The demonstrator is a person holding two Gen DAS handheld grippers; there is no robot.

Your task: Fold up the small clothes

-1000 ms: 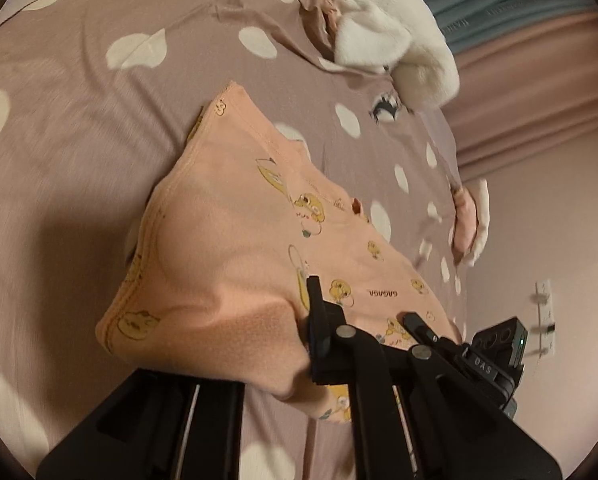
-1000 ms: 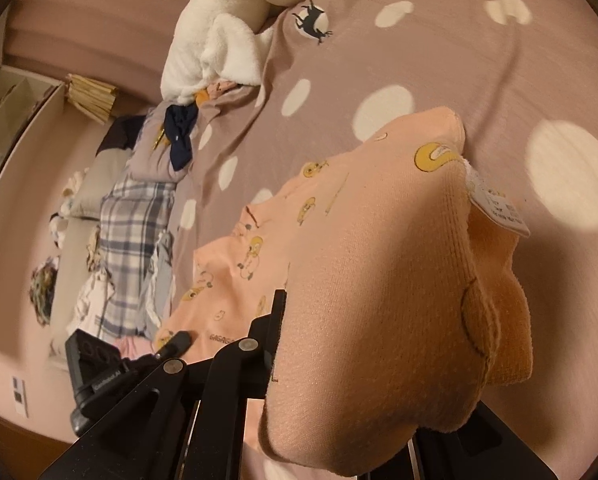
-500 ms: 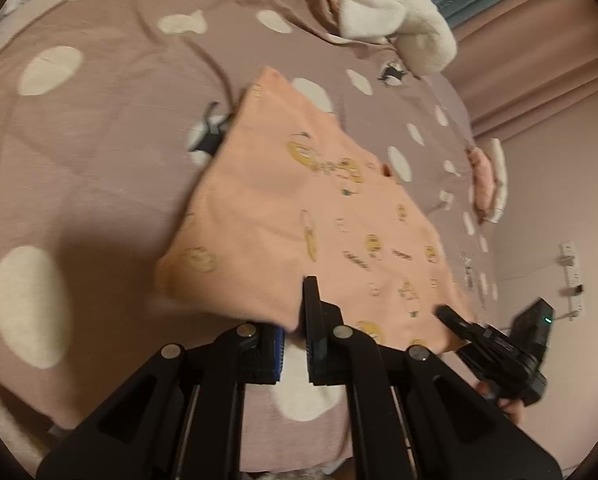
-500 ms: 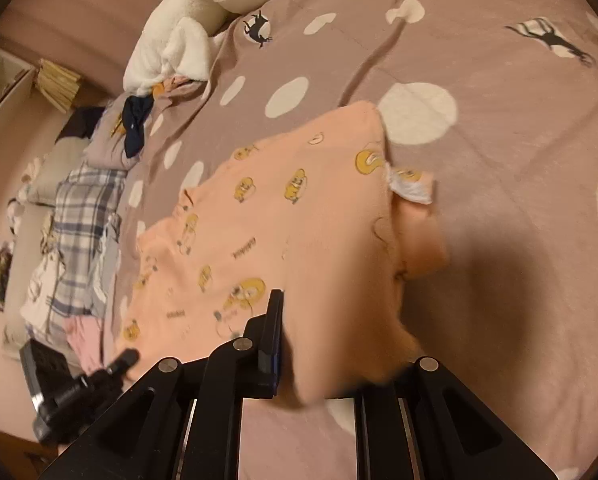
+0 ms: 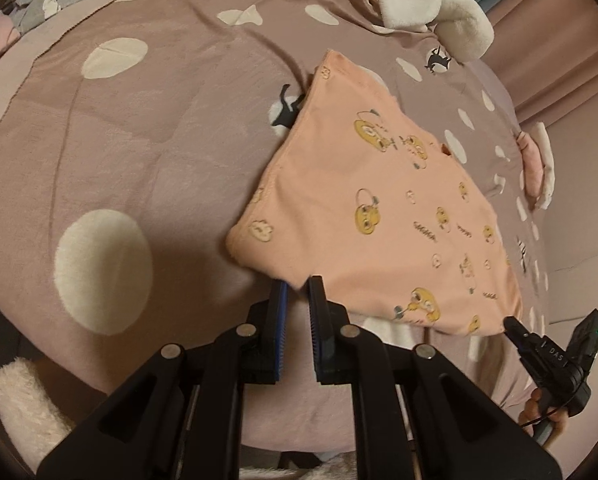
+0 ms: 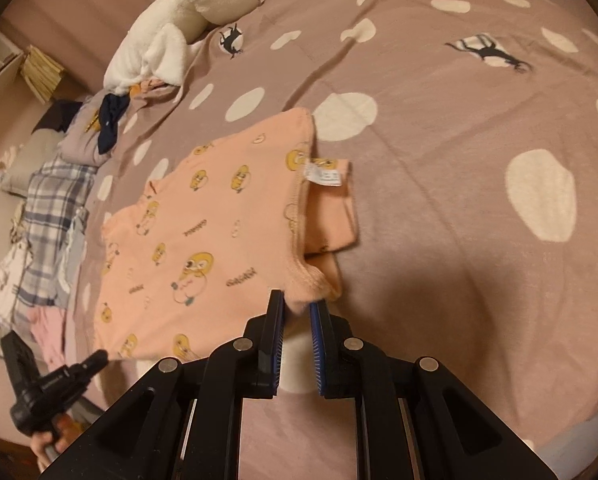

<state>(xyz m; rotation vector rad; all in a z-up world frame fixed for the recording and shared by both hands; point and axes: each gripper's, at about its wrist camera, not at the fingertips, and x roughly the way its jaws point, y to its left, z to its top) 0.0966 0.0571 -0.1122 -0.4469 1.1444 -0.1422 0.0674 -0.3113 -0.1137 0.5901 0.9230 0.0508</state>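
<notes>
The peach, cartoon-printed fleece garment (image 5: pixel 383 216), a second earlier lifted and draped, lay flat on the dotted mauve bedspread (image 5: pixel 147 128). The left gripper (image 5: pixel 297 300), just opening, and right gripper (image 6: pixel 297 308) pinched its near corners, indicating a completed fold.

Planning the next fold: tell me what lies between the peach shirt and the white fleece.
Between peach shirt and white fleece: only dotted bedcover, right wrist view.
</notes>
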